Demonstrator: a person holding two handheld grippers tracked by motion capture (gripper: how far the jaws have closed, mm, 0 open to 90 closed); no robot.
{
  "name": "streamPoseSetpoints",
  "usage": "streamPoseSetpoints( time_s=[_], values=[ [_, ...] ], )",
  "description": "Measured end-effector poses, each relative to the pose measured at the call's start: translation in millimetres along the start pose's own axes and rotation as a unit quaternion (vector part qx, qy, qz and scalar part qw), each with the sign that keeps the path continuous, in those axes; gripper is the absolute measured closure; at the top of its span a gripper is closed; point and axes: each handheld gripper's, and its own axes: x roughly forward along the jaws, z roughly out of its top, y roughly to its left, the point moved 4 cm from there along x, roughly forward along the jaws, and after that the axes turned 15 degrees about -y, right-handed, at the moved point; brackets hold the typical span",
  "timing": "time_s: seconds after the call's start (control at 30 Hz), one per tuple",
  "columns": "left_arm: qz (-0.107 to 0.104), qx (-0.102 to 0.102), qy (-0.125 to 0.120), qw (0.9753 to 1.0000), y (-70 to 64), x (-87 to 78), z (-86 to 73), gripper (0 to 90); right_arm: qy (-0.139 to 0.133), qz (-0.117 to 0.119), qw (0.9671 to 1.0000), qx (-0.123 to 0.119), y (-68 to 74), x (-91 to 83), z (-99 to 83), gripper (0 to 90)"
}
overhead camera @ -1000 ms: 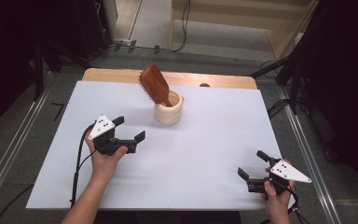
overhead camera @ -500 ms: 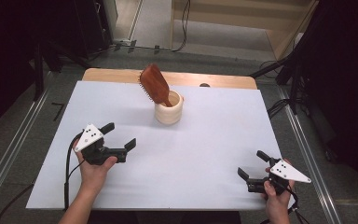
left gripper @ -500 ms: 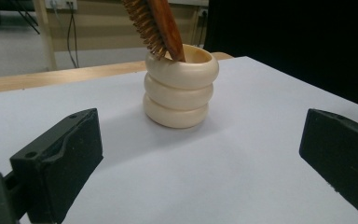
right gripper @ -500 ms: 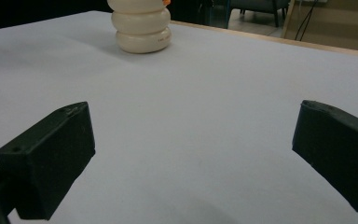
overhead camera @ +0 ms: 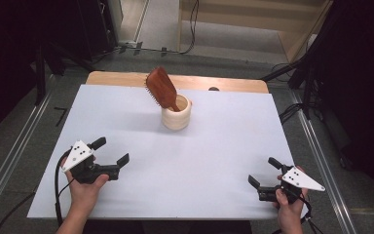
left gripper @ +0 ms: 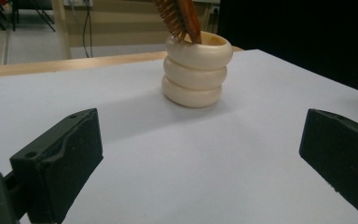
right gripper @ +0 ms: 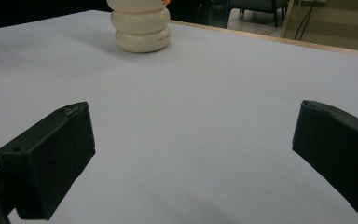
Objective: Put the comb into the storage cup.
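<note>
A cream ribbed cup [overhead camera: 176, 116] stands at the back middle of the white table [overhead camera: 224, 141], with a brown wooden hairbrush [overhead camera: 160, 87] leaning out of it, bristles to the left. The cup [left gripper: 196, 70] and the brush [left gripper: 179, 16] rise ahead in the left gripper view; the cup [right gripper: 141, 28] sits far off in the right gripper view. My left gripper [overhead camera: 110, 151] is open near the front left, well short of the cup. At the front right corner my right gripper [overhead camera: 264, 172] is open too. Nothing lies between either pair of jaws.
A wooden strip [overhead camera: 117, 78] runs along the table's far edge. Metal rails [overhead camera: 9, 156] flank the table on both sides, and cables [overhead camera: 292, 109] lie on the floor at the right. Black cables trail from both grippers toward the near edge.
My left gripper has drawn back from near the cup toward the front left of the table, still open. The right gripper has stayed put.
</note>
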Motion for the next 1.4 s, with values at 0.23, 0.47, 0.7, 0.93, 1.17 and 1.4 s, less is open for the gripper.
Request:
streamPoseSetpoints(
  time_s=[0.23, 0.47, 0.7, 0.93, 1.17, 1.4],
  values=[
    [0.012, -0.005, 0.001, 0.9999, 5.5, -16.6, -3.1, 0.0, 0.0, 0.0, 1.0, 0.001, -0.1, 0.0, 0.0, 0.0],
    [0.017, 0.004, 0.009, 0.9998, 8.5, -30.4, -6.2, 0.0, -0.001, 0.0, 1.0, 0.001, -0.3, 0.0, 0.1, 0.0],
    [0.02, 0.012, 0.019, 0.9996, 10.8, -40.6, -11.0, 0.0, 0.0, 0.001, 1.0, 0.0, -0.2, 0.0, 0.0, 0.0],
    [0.028, 0.014, 0.022, 0.9992, 16.9, -53.1, -11.7, 0.0, 0.001, 0.0, 1.0, 0.0, -0.1, 0.0, -0.1, 0.0],
    [0.036, 0.023, 0.031, 0.9986, 23.1, -66.2, -13.8, 0.0, 0.001, 0.0, 1.0, 0.002, -0.5, -0.4, -0.1, 0.0],
    [0.045, 0.026, 0.029, 0.9982, 31.9, -80.5, -12.2, 0.0, -0.001, -0.003, 1.0, 0.006, -1.7, -0.5, -0.1, 0.0]
  ],
)
